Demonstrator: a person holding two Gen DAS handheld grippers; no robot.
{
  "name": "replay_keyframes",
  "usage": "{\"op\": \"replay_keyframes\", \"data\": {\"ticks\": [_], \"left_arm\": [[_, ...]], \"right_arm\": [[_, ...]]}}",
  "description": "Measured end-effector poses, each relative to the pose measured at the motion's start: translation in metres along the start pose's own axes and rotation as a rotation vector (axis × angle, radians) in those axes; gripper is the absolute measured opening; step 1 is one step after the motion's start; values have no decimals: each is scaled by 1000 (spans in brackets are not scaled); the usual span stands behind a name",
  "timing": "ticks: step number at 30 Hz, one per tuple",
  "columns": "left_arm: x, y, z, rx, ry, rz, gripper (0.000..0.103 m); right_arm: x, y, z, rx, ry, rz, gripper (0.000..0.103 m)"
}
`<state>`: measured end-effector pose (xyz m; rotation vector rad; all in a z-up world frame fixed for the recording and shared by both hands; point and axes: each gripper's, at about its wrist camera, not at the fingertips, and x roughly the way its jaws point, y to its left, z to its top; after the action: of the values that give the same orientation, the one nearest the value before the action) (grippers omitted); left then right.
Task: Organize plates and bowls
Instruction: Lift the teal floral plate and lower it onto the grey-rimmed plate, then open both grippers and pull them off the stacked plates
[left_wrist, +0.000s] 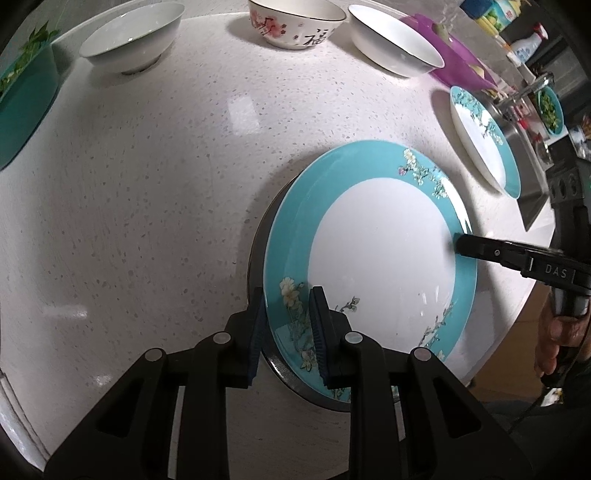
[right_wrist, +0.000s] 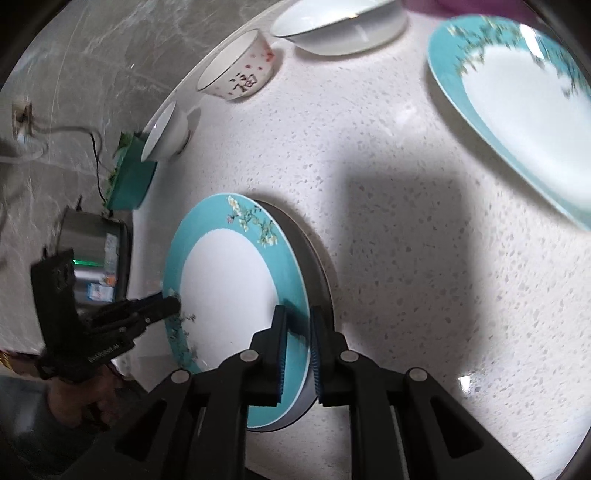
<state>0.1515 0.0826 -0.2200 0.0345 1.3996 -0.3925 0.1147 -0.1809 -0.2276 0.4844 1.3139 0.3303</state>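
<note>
From the left wrist camera, the left gripper (left_wrist: 286, 332) fills the foreground, its two blue-padded fingers (left_wrist: 318, 325) set astride the near rim of a teal-rimmed plate (left_wrist: 376, 258), one pad above the painted blossoms and one beneath the edge; the jaws are narrowed to about the plate's thickness. The plate is raised over the speckled white countertop (left_wrist: 155, 192), with a dark round disc (left_wrist: 295, 384) just under it. At the plate's far right edge the right gripper (left_wrist: 460, 243) reaches in, its tip at the rim, held by a hand (left_wrist: 557, 343) at the frame's edge. Along the back of the counter stand a plain white bowl (left_wrist: 133, 40), a bowl with red blossoms and black characters (left_wrist: 295, 26), and a second white bowl (left_wrist: 395, 40). A second teal-rimmed plate (left_wrist: 484, 140) lies to the right beside a steel sink (left_wrist: 524, 155), with a purple basin (left_wrist: 458, 59) behind it.

From the right wrist camera, the right gripper (right_wrist: 297, 354) straddles the same plate's (right_wrist: 225, 288) rim, fingers close together with the edge between them. Opposite, the left gripper (right_wrist: 173, 306) meets the plate's other side. The dark disc (right_wrist: 314, 266) shows behind the plate. The other teal plate (right_wrist: 517, 110) sits upper right, the bowls in a row along the counter's far edge, and a teal container of greens (right_wrist: 133, 181) beyond them.
</note>
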Motion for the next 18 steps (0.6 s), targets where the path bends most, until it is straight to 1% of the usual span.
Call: {"op": "replay_keyframes", "data": {"ticks": [3, 8, 11, 12, 18], "left_arm": [[1, -5, -1, 25, -4, 23, 23], [1, -7, -2, 46, -6, 40, 25], [0, -10, -5, 66, -11, 63, 26], [0, -11, -6, 70, -14, 70, 26], [0, -13, -8, 96, -18, 94, 26]], "right_arm": [[0, 9, -2, -54, -10, -54, 17], [0, 21, -6, -125, -20, -139, 21], [3, 36, -10, -203, -31, -229, 25], [4, 37, -12, -213, -33, -242, 26], [11, 54, -20, -322, -48, -382, 28]]}}
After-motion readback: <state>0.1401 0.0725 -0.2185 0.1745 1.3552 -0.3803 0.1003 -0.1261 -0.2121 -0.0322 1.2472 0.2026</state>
